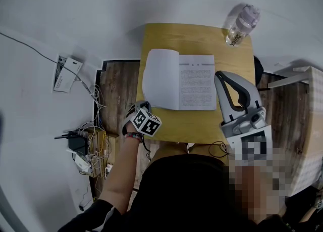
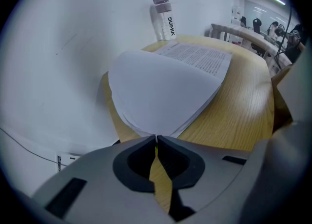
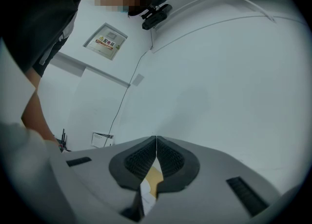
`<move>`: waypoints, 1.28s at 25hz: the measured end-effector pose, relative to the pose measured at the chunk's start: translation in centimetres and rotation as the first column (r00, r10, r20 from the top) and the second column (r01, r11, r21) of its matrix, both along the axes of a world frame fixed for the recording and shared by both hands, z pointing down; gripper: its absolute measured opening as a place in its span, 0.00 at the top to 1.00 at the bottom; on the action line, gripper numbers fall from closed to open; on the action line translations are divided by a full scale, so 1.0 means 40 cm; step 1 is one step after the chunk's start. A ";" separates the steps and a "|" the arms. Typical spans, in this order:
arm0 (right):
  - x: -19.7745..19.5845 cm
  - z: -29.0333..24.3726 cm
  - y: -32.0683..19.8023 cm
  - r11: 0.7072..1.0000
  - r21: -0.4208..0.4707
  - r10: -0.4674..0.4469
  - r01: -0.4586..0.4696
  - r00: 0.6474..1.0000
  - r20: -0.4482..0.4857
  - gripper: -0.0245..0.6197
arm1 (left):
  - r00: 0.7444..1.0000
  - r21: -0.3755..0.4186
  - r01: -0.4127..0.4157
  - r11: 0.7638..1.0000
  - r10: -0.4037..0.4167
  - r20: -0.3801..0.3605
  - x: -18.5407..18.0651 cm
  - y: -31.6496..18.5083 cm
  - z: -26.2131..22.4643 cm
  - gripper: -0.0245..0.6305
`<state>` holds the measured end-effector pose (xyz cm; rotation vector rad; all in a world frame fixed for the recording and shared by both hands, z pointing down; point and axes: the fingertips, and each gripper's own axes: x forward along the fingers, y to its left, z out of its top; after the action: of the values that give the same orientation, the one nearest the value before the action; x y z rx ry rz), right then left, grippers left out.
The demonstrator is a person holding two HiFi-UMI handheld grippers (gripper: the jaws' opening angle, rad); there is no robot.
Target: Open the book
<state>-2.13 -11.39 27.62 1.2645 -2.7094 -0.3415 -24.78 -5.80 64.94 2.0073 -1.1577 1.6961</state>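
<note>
A book lies open on the small wooden table. Its right page is printed and flat. Its left leaf is blank white and bulges upward. My left gripper is at the book's near left corner, pointing steeply down. In the left gripper view its jaws are shut, and the corner of the white leaf runs in between the tips. My right gripper hovers level over the table's right side, beside the printed page. It is shut on nothing and faces a white wall.
A clear water bottle stands at the table's far right corner, also visible beyond the book. Cables and a router lie on the floor to the left. A white shelf stands at the right. The person's torso fills the near edge.
</note>
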 end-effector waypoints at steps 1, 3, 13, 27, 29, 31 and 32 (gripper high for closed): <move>-0.001 0.000 0.000 1.000 0.000 -0.001 0.001 1.000 -0.002 0.92 | 1.000 0.002 -0.002 1.000 0.002 -0.003 0.000 0.001 0.000 0.94; -0.003 0.000 0.001 1.000 -0.002 -0.002 0.002 1.000 -0.006 0.92 | 1.000 0.009 -0.011 1.000 0.011 0.000 0.002 0.002 -0.001 0.94; -0.018 -0.007 0.007 1.000 0.001 -0.017 0.017 1.000 -0.011 0.92 | 0.997 -0.044 0.054 0.998 -0.056 -0.048 -0.033 0.003 -0.011 0.70; -0.017 -0.009 0.016 1.000 0.005 -0.009 0.009 1.000 -0.009 0.92 | 0.992 -0.075 0.092 0.993 -0.098 -0.079 -0.050 0.006 -0.010 0.62; -0.014 -0.013 0.018 1.000 0.008 -0.007 0.007 1.000 -0.007 0.92 | 0.992 -0.068 0.103 0.992 -0.108 -0.062 -0.062 0.009 -0.014 0.60; -0.011 -0.017 0.020 1.000 0.013 -0.006 0.006 1.000 -0.008 0.92 | 0.993 -0.054 0.102 0.993 -0.105 -0.046 -0.071 0.011 -0.017 0.59; -0.010 -0.019 0.021 1.000 0.014 -0.006 0.006 1.000 -0.008 0.92 | 0.995 -0.047 0.096 0.994 -0.098 -0.035 -0.074 0.012 -0.019 0.58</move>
<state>-2.51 -10.56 26.87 1.2561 -2.7095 -0.3667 -27.74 -5.33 64.19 1.9158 -1.1736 1.6161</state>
